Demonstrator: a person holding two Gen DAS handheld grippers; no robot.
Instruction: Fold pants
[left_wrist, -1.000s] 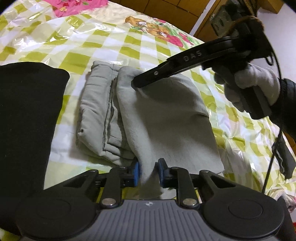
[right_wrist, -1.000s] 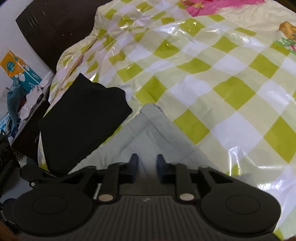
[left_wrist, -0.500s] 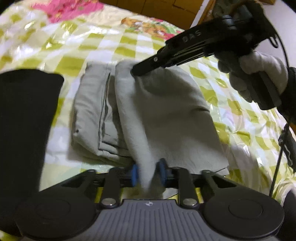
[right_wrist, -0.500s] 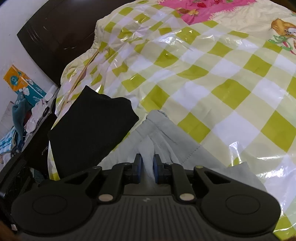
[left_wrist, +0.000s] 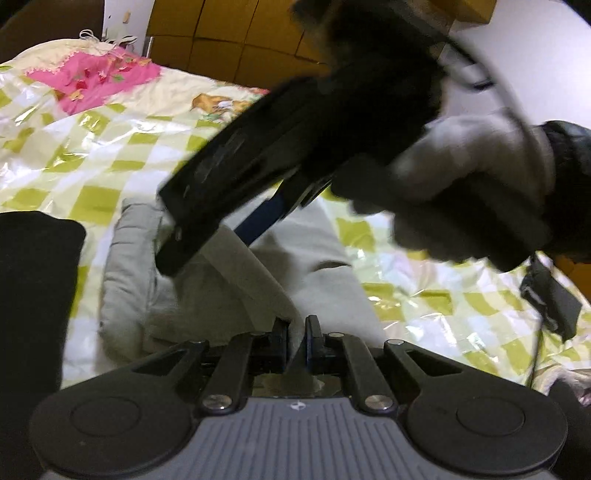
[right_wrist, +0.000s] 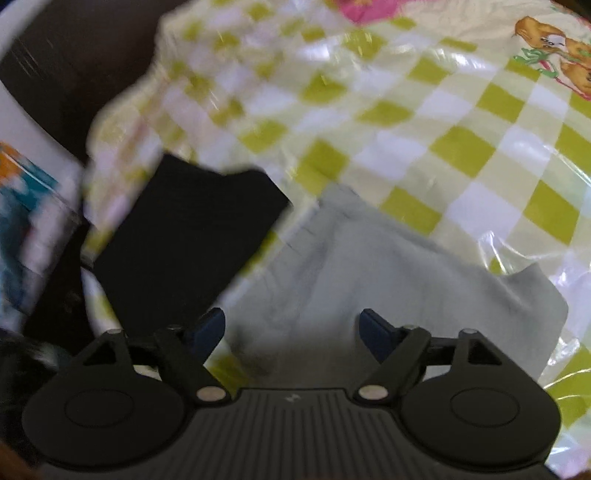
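The grey pants (left_wrist: 229, 295) lie folded on the checked bed cover (left_wrist: 92, 162). My left gripper (left_wrist: 296, 341) is closing tight on a raised fold at their near edge, and the cloth is pinched between the pads. A gloved hand (left_wrist: 461, 184) holds my right gripper (left_wrist: 207, 251) blurred above the far part of the pants. In the right wrist view my right gripper (right_wrist: 291, 325) has its jaws opening wide. The grey pants (right_wrist: 369, 266) lie under them, and neither pad touches the cloth.
A folded black garment (left_wrist: 33, 295) lies right beside the pants on the left, also seen as the black garment (right_wrist: 184, 240). Brown boxes (left_wrist: 221, 44) stand behind the bed. A dark headboard (right_wrist: 74, 74) and a teal-and-orange packet (right_wrist: 22, 192) sit past the bed's edge.
My right gripper has let go of the grey cloth, spread wide and lifted away, coming closer to the left camera. My left gripper has tightened on its fold and risen a little.
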